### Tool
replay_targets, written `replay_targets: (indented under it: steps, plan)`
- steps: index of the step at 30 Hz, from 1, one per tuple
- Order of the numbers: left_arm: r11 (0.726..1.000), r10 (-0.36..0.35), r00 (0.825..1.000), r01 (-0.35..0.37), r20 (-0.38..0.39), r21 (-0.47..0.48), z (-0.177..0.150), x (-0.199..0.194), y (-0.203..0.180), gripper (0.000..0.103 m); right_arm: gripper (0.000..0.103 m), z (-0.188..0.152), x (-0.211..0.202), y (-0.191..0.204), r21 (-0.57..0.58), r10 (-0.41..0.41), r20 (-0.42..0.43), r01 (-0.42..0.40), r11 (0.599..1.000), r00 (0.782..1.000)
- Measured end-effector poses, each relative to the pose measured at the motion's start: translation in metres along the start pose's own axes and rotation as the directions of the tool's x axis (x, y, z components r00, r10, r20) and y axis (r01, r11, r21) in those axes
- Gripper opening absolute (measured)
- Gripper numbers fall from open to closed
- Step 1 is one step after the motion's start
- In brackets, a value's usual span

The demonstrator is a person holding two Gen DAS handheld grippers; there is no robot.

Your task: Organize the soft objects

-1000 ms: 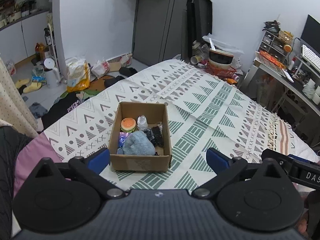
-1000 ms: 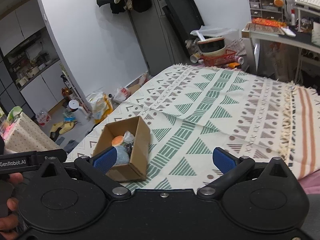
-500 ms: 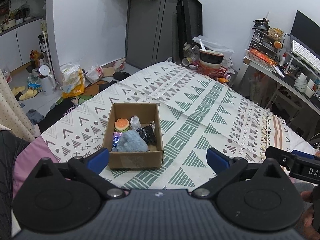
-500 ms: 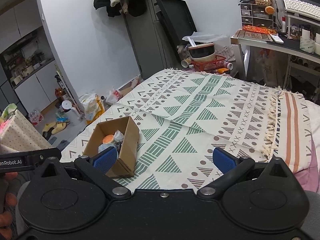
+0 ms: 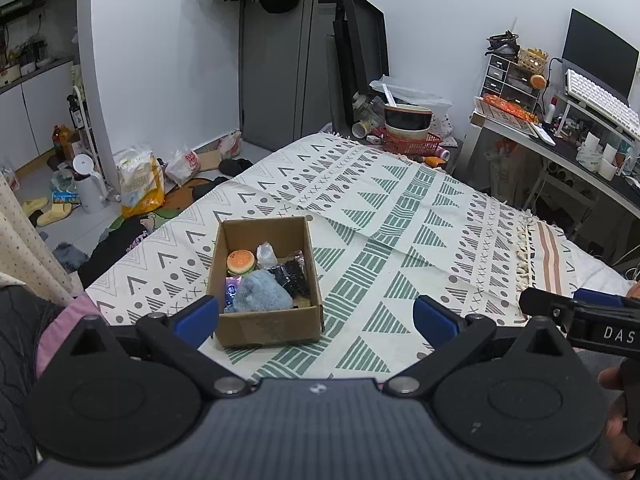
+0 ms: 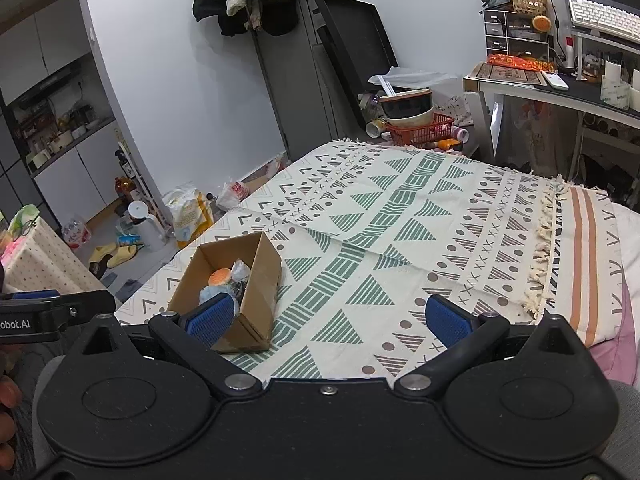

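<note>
On the patterned bedspread (image 5: 400, 216) sits an open cardboard box (image 5: 267, 325), near the bed's left edge, and the task's soft things all lie inside it. The largest is a grey-blue plush lump (image 5: 260, 295) at the near end; it looks light and squashy, so a pinch across its bulging middle should hold, though the pile may slip if taken too shallowly. Beside it lies a black crinkly packet (image 5: 291, 277), probably thin and slippery, best taken by an edge. Behind sits a burger-shaped squishy toy (image 5: 241, 262), likely foam, which should give and spring back; grip it across the bun. A small clear wrapper (image 5: 266, 254) looks almost weightless. The left gripper (image 5: 316, 316) hovers short of the box, its 2 blue pads spread wide, holding and touching nothing. The right gripper (image 6: 330, 318) is likewise wide apart and empty above the bedspread
</note>
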State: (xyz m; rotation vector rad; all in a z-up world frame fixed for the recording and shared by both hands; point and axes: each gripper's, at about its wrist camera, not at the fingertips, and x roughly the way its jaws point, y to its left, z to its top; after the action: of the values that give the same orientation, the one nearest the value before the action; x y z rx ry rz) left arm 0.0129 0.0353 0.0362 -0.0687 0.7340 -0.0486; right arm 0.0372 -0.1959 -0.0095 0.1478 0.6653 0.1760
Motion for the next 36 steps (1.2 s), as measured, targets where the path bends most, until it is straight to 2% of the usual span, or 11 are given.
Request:
replay_targets:
  steps: [36]
  plan:
    - [1.000, 0.018, 0.999, -0.018, -0.028, -0.002, 0.000, 0.004, 0.007, 0.102, 0.103, 0.001, 0.001, 0.009, -0.014, 0.008, -0.019, -0.008, 1.000, 1.000]
